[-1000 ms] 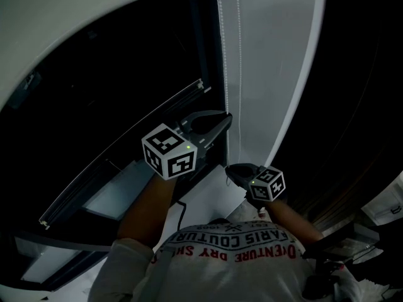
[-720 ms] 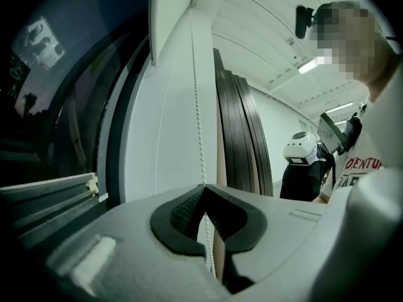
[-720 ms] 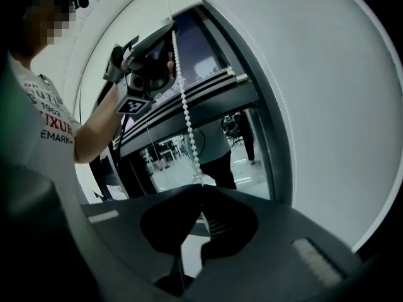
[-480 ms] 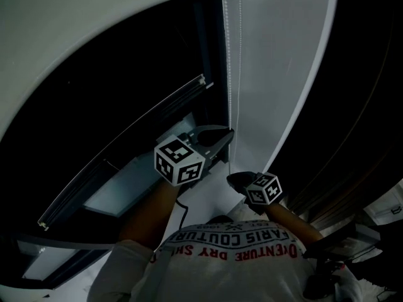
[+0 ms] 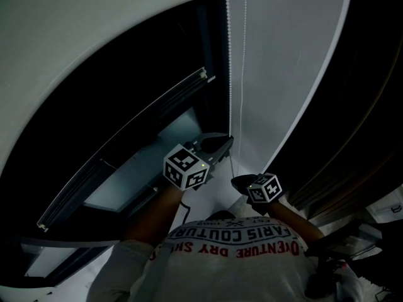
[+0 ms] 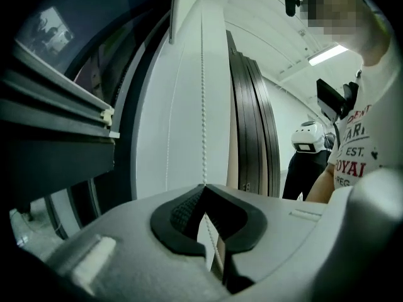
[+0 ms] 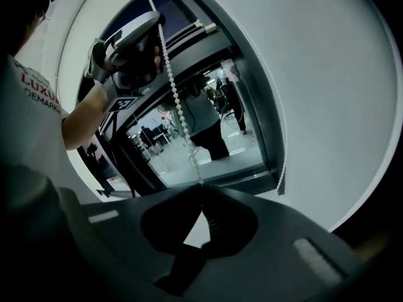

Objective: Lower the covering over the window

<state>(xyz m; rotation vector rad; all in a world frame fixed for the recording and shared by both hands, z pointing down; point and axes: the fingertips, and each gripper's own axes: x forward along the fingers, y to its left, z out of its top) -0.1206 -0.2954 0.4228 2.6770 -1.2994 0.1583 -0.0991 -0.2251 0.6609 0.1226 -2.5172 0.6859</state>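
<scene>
Dark fabric window blind fills the 10 o'clock part of the head view, hanging partway down the pane. Closest to the camera, at 6 o'clock, is the person's white cotton T-shirt with printed lettering, and bare forearms reach out from it. Just beyond, the right gripper is smooth grey moulded plastic carrying a cube of black-and-white square markers. Its jaws are pressed together on a thin chain of small round white beads, and in its own view the chain enters exactly where the tips meet. Toward 11 o'clock from it, higher on the same strand, the left gripper is likewise clamped on the chain. Its black ribbed rubber pads meet at the tip, and the beads show through the rounded hollow behind them. From there the chain runs straight toward 12 o'clock in front of a smooth matt white wall panel. A second strand hangs free against the same panel. At 3 o'clock stand dark upright frames, ridged in parallel bands. Farthest off, the blind ends in a slim pale bottom rail with a squared end cap. Below it, clear glass shows a lit room beyond.
</scene>
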